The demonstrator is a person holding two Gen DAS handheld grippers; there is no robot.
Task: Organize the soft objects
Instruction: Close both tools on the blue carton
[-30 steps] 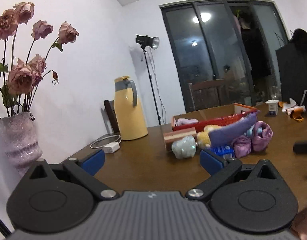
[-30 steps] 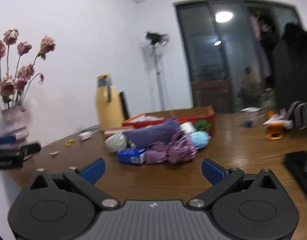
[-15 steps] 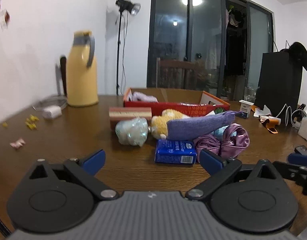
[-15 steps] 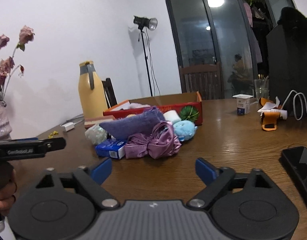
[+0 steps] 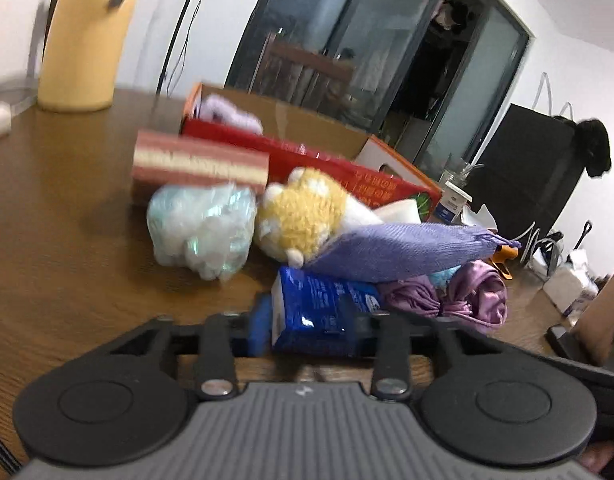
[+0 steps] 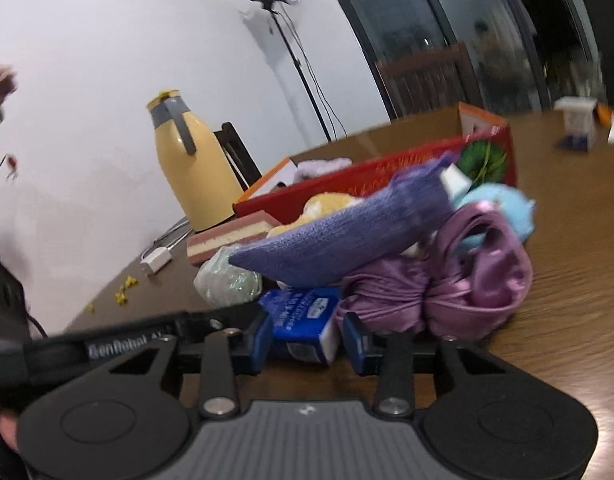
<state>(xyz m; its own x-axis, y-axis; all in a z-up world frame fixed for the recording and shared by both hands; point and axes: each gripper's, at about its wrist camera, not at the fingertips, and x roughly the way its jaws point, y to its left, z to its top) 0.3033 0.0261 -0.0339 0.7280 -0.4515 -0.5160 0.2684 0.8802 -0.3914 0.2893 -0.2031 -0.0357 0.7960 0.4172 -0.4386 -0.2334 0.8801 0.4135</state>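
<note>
Lying at lower centre in both views, beneath a purple towel point(image 5: 403, 252) at the heap's near edge: blue tissue pack point(image 5: 319, 312). Just closing from wide to narrow, with the pack showing between the jaws: left gripper point(image 5: 315, 322) and right gripper point(image 6: 309, 340); blurring too much for telling whether pads are pressing. Sweeping in from farther back, probably beginning a first pick. Waiting behind, toward upper centre: red box point(image 5: 339, 168), seemingly the destination.

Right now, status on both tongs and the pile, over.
Left tongs and right tongs just closing, blue tissue pack between each pair; firm grip unclear. Purple cloth lies over its far end. Red box behind the pile.
</note>
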